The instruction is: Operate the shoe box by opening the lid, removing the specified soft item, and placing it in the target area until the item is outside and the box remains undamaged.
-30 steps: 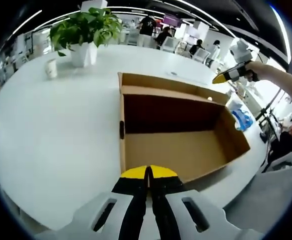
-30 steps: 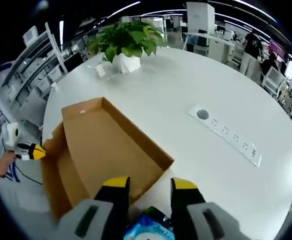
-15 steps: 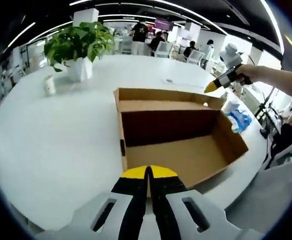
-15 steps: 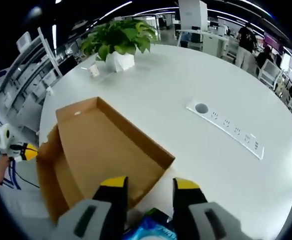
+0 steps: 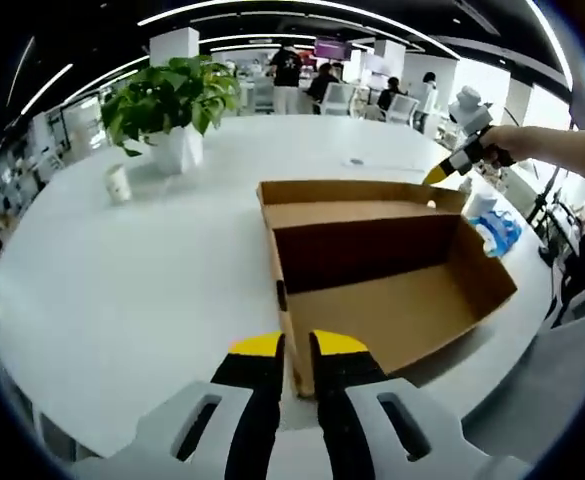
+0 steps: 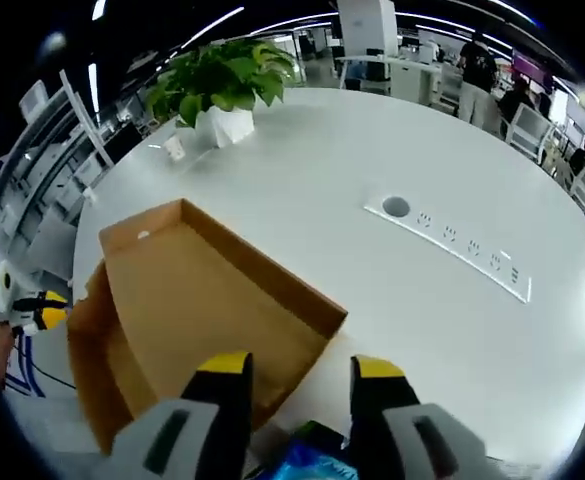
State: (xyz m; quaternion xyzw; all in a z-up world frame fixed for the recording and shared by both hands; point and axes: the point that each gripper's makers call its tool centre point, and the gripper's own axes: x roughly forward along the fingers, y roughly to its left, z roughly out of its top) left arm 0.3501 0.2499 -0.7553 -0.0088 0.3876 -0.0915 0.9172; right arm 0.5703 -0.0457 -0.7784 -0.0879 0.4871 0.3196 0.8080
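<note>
The open cardboard shoe box (image 5: 392, 300) lies on the white table (image 5: 132, 290), and its inside is bare. My left gripper (image 5: 297, 347) stands open at the box's near corner, with the corner wall in the narrow gap between its jaws. A blue and white soft pack (image 5: 497, 230) rests on the table just outside the box's right end. My right gripper (image 5: 440, 177), held in a hand, hovers above that end. In the right gripper view the box (image 6: 202, 310) sits ahead, the right gripper (image 6: 297, 365) is open, and the soft pack (image 6: 307, 458) lies below its jaws. The left gripper (image 6: 47, 305) shows at the left edge.
A potted plant (image 5: 167, 100) and a paper cup (image 5: 119, 183) stand on the far left of the table. A socket strip (image 6: 452, 255) is set into the tabletop to the right of the box. People and chairs sit beyond the table. The table's edge runs close to the soft pack.
My left gripper's jaws, shut before, have parted around the box's near corner. The left view has shifted a little. The right gripper stays open over the soft pack.
</note>
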